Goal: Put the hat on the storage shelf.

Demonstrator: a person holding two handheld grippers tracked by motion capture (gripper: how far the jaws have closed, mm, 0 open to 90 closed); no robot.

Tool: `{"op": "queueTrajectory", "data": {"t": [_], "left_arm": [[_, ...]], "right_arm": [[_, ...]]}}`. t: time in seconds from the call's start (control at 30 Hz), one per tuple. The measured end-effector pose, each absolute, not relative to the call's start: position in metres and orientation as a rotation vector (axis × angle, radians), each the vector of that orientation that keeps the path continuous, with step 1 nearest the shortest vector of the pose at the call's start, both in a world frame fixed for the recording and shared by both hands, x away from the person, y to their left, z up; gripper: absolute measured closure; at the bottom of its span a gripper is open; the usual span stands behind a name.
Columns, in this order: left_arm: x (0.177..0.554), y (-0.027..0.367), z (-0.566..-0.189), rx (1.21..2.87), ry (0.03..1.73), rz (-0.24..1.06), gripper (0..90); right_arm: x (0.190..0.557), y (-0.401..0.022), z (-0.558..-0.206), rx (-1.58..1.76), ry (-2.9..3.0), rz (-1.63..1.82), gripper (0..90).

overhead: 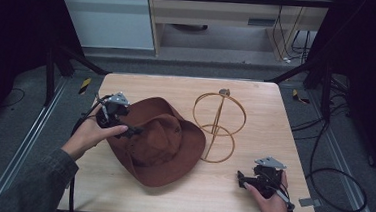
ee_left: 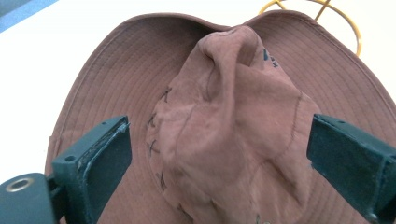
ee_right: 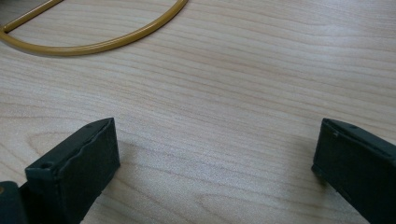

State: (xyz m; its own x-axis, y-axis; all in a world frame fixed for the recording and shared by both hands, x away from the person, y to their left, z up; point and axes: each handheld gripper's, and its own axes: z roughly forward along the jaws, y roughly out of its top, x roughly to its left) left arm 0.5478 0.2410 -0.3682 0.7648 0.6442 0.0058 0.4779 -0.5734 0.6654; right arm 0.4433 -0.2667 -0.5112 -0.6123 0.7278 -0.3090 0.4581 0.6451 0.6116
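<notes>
- Brown hat [overhead: 160, 146] lies crown-up on the desk [overhead: 256, 101], long axis running roughly from near-right to far-left.
- Left gripper [overhead: 133, 130] jaws stand wide apart astride the crown, seemingly not touching.
- Right gripper [overhead: 243, 180] jaws gape empty near the wire stand [overhead: 218, 125].

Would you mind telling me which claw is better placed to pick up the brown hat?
The left. The left claw is open right at the brown hat, its jaws either side of the crown. The right claw is open over bare table, apart from the hat.
</notes>
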Motion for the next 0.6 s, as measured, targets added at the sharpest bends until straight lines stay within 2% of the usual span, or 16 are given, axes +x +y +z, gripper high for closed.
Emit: {"op": "queueTrajectory", "data": {"t": [0.23,0.6], "left_arm": [[0.565,0.226,-0.370,2.376,0.827,0.280,4.6],[0.573,0.203,-0.367,2.422,0.789,0.289,4.5]], "right_arm": [[0.443,-0.267,-0.511,0.922,2.321,0.657,0.5],[0.443,-0.267,-0.511,0.922,2.321,0.657,0.5]]}}
